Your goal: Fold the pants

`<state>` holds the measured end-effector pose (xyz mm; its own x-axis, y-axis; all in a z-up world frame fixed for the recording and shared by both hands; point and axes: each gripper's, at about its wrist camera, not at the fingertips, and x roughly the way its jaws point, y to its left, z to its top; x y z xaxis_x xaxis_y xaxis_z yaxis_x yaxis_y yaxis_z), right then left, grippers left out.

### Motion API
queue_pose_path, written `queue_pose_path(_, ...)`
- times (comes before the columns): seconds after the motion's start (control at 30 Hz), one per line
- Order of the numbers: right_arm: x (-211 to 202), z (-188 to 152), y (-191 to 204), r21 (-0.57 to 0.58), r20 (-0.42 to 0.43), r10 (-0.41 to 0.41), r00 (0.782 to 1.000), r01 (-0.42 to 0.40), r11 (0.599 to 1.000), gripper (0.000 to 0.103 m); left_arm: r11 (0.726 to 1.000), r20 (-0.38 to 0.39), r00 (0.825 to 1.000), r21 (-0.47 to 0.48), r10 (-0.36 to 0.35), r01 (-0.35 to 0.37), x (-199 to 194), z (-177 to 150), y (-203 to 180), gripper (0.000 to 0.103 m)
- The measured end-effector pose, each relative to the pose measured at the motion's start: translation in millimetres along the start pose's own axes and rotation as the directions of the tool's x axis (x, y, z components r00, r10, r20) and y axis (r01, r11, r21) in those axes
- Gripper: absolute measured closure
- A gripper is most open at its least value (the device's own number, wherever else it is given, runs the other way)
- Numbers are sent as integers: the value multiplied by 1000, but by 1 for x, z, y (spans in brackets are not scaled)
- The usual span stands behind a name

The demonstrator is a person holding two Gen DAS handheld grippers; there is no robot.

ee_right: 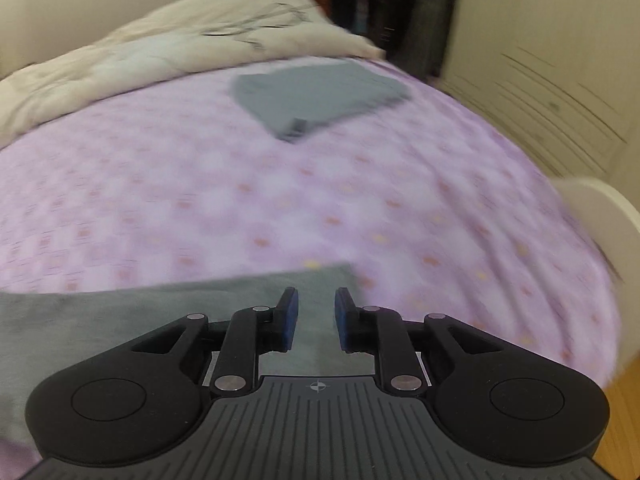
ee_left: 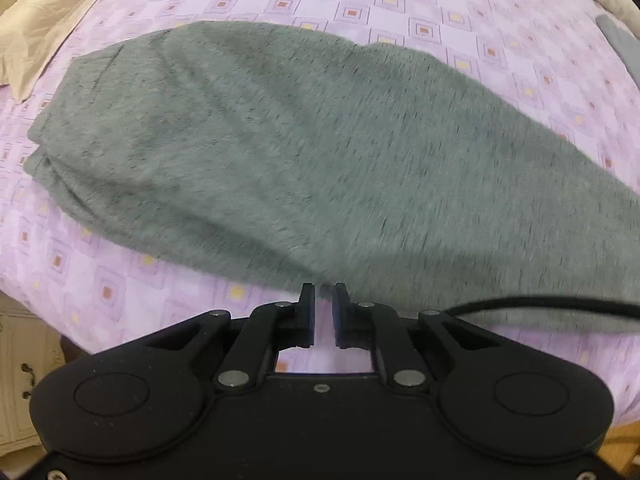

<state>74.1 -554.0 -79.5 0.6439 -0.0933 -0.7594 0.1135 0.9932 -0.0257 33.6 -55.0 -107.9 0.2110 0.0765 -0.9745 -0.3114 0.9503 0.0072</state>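
Observation:
Grey-green pants [ee_left: 280, 152] lie flat on the purple patterned bedsheet [ee_left: 120, 292], folded lengthwise, running from upper left to lower right. My left gripper [ee_left: 324, 300] hovers at the near edge of the pants, jaws slightly apart and holding nothing. In the right wrist view the end of the pants [ee_right: 200, 304] lies under my right gripper [ee_right: 316, 304], which is open and empty above the cloth. Both views are motion-blurred.
A folded grey garment [ee_right: 316, 96] lies further up the bed, also at the right edge of the left wrist view [ee_left: 620, 44]. A beige duvet [ee_right: 140, 52] is bunched at the head. A cream wardrobe [ee_right: 540, 80] stands right. A black cable [ee_left: 540, 304] crosses the pants.

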Motion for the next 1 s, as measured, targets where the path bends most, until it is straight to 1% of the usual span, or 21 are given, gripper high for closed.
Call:
queue_pose_path(0.1, -1, 1, 28, -62, -11, 80, 997, -80, 995, 83, 999, 14, 1000, 38, 12, -13, -9, -13, 14, 86)
queue_pose_path(0.17, -8, 5, 50, -100, -28, 166, 986, -168, 981, 83, 998, 38, 999, 42, 38, -40, -16, -15, 22, 86)
queue_pose_path(0.23, -14, 6, 81, -171, -47, 242, 969, -246, 954, 83, 998, 52, 997, 22, 50, -52, -26, -14, 34, 86)
queue_pose_path(0.3, -22, 1, 114, -241, -72, 316, 946, -324, 915, 83, 998, 67, 996, -6, 65, -64, -28, -5, 54, 86)
queue_pose_path(0.37, -30, -5, 148, -301, -110, 395, 912, -409, 861, 83, 996, 91, 992, -22, 91, -90, -33, 3, 81, 85)
queue_pose_path(0.43, -41, -13, 186, -370, -135, 444, 886, -461, 807, 83, 993, 114, 986, -30, 118, -115, -27, 16, 103, 85)
queue_pose_path(0.53, -52, -27, 240, -416, -181, 506, 843, -532, 737, 83, 990, 142, 980, -40, 141, -137, -23, 36, 145, 85)
queue_pose_path(0.6, -58, -37, 278, -454, -202, 520, 830, -550, 701, 83, 989, 145, 978, -35, 150, -146, -19, 51, 174, 85)
queue_pose_path(0.7, -64, -50, 328, -484, -233, 532, 814, -571, 663, 83, 989, 147, 978, -12, 151, -151, -12, 74, 213, 85)
queue_pose_path(0.73, -68, -57, 342, -495, -242, 533, 811, -575, 651, 82, 989, 148, 978, -4, 146, -147, -10, 80, 224, 85)
queue_pose_path(0.77, -70, -63, 357, -514, -250, 526, 813, -572, 640, 81, 990, 147, 979, 7, 139, -142, -7, 87, 234, 85)
queue_pose_path(0.8, -72, -69, 372, -539, -258, 515, 817, -564, 626, 78, 991, 144, 981, 18, 131, -135, -3, 95, 243, 85)
queue_pose_path(0.87, -77, -83, 395, -589, -271, 495, 825, -549, 593, 76, 993, 132, 985, 29, 112, -117, 8, 109, 257, 85)
queue_pose_path(0.93, -77, -94, 418, -639, -281, 468, 838, -527, 560, 74, 996, 103, 991, 26, 82, -85, 23, 122, 271, 85)
queue_pose_path(1.0, -77, -104, 437, -701, -275, 434, 858, -488, 521, 72, 999, 65, 997, 27, 44, -46, 37, 131, 281, 85)
